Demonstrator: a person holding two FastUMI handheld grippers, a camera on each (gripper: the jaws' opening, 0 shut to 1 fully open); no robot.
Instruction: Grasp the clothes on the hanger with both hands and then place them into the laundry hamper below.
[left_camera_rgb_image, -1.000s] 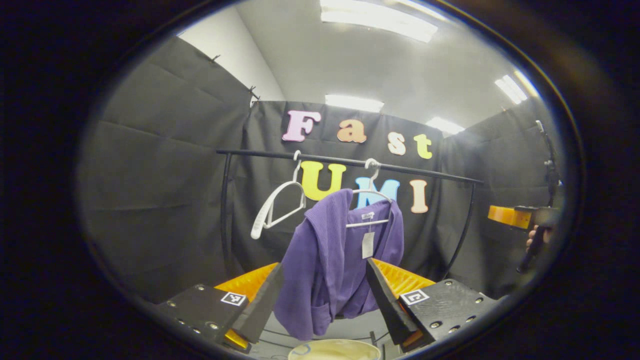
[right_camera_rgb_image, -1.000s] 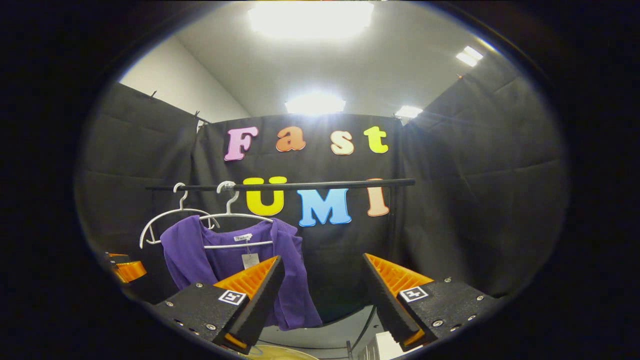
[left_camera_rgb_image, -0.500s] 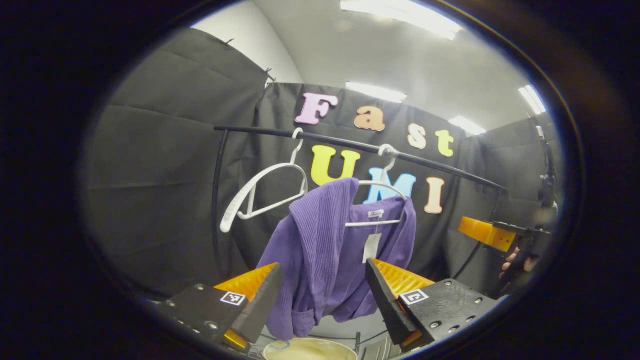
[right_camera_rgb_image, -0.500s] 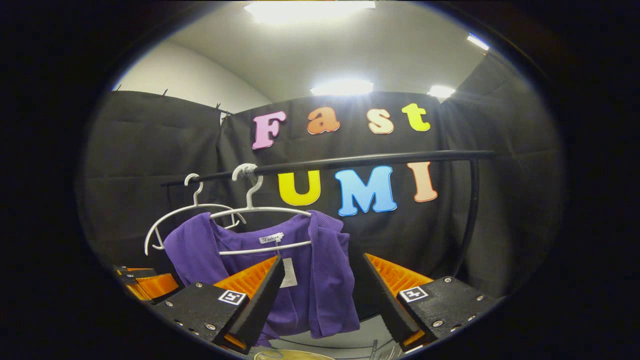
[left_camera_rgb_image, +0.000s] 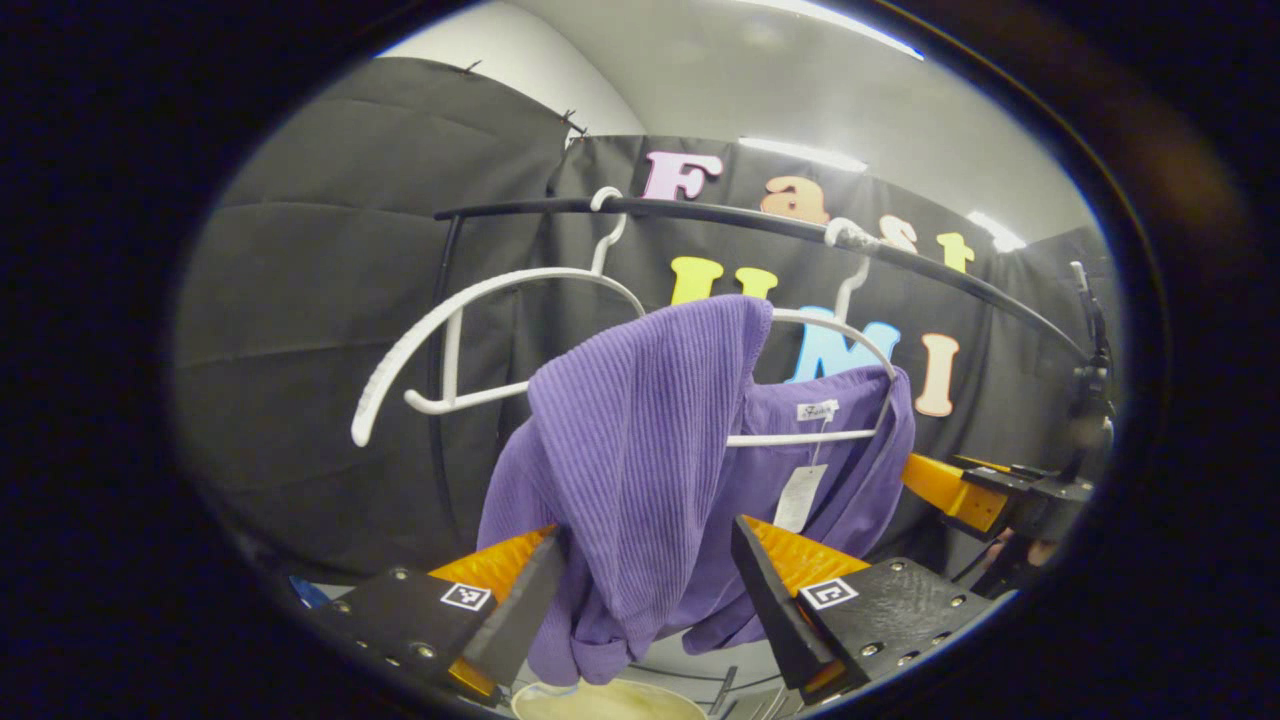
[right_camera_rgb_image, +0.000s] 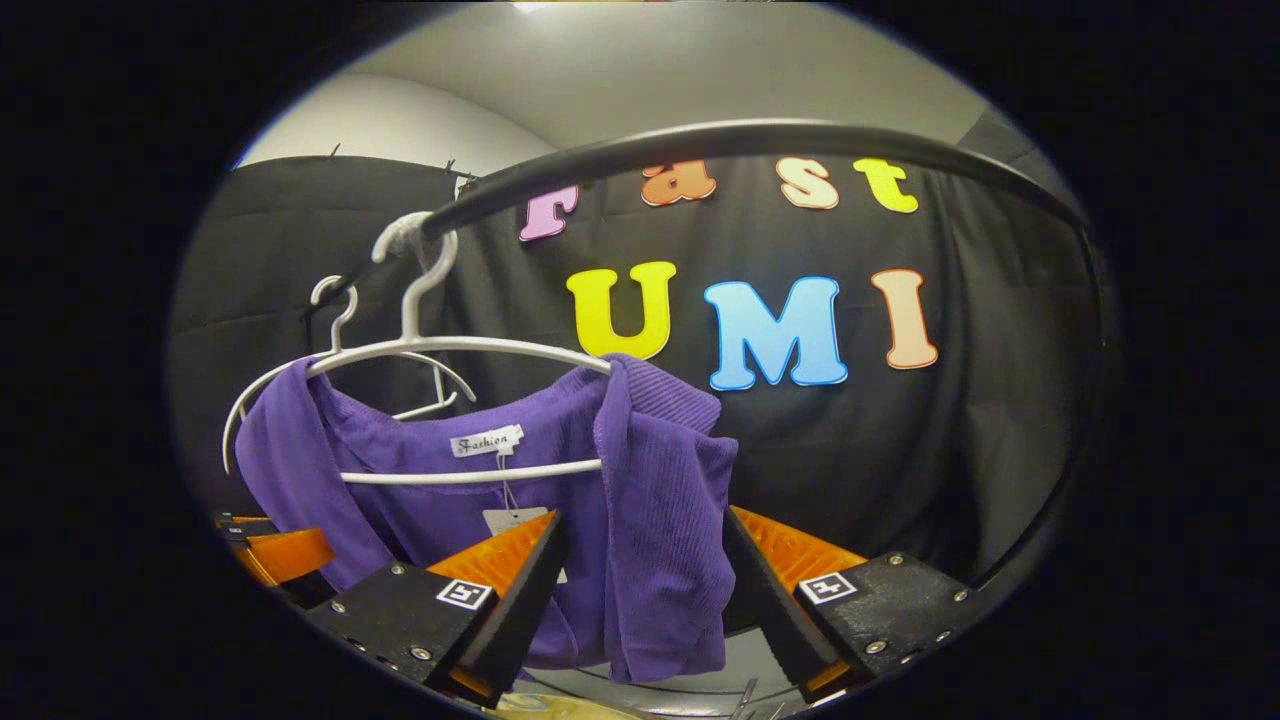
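A purple ribbed knit top hangs on a white hanger from a black rail. In the left gripper view my left gripper is open, and the top's near shoulder and side hang down between its fingers. In the right gripper view my right gripper is open too, with the other side of the top between its fingers, below the hanger. A cream hamper rim peeks out under the top.
An empty white hanger hangs on the rail beside the dressed one. The rail arcs close overhead in the right gripper view. The right gripper appears past the top's far side; the left gripper appears low at left.
Both grippers have moved forward and closer to the top, which now hangs between each pair of fingers. Both stay open. The rail and hangers loom larger.
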